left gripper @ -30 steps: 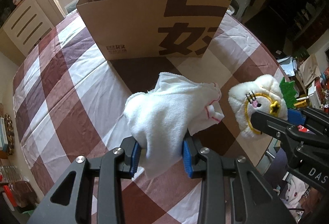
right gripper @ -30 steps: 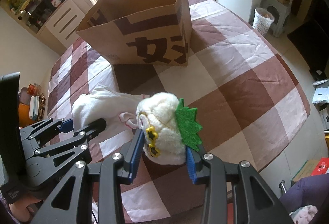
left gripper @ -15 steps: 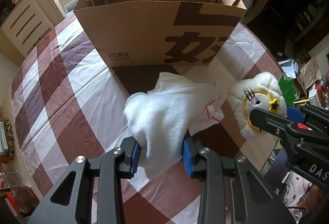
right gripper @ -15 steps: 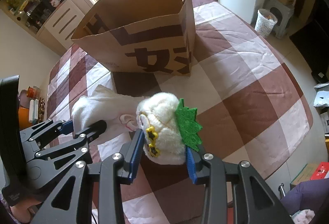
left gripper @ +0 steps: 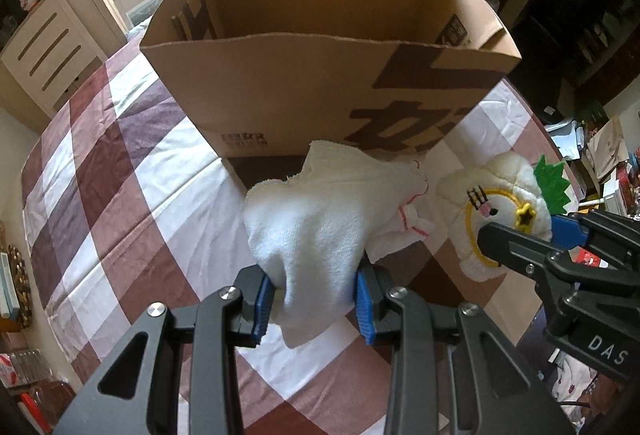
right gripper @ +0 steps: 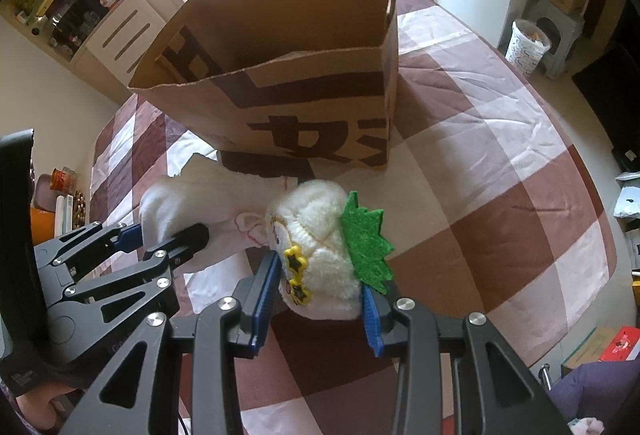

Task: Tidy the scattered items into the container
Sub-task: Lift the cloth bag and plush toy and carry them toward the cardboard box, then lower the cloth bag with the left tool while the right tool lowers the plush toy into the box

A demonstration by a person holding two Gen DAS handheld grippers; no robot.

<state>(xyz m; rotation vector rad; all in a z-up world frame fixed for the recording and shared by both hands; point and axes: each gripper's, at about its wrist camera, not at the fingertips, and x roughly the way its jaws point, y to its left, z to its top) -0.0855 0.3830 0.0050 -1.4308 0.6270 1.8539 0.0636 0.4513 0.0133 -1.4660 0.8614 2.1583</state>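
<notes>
1. Left wrist view: the left hand-held gripper, at lower centre, is clamping a bunched white towel between its blue pads. The towel is hanging just short of the near wall of the open cardboard box, which is filling the upper middle of the frame on the checked bench. To do this well, it is worth lifting the cloth clear of the near rim before letting go, so its loose corner is not snagging there.

2. Right wrist view: the right hand-held gripper is squeezing a white plush toy with a green felt crest, at lower centre and touching the towel. Spacing the two loads apart is advisable, so neither is dragging the other.
</notes>
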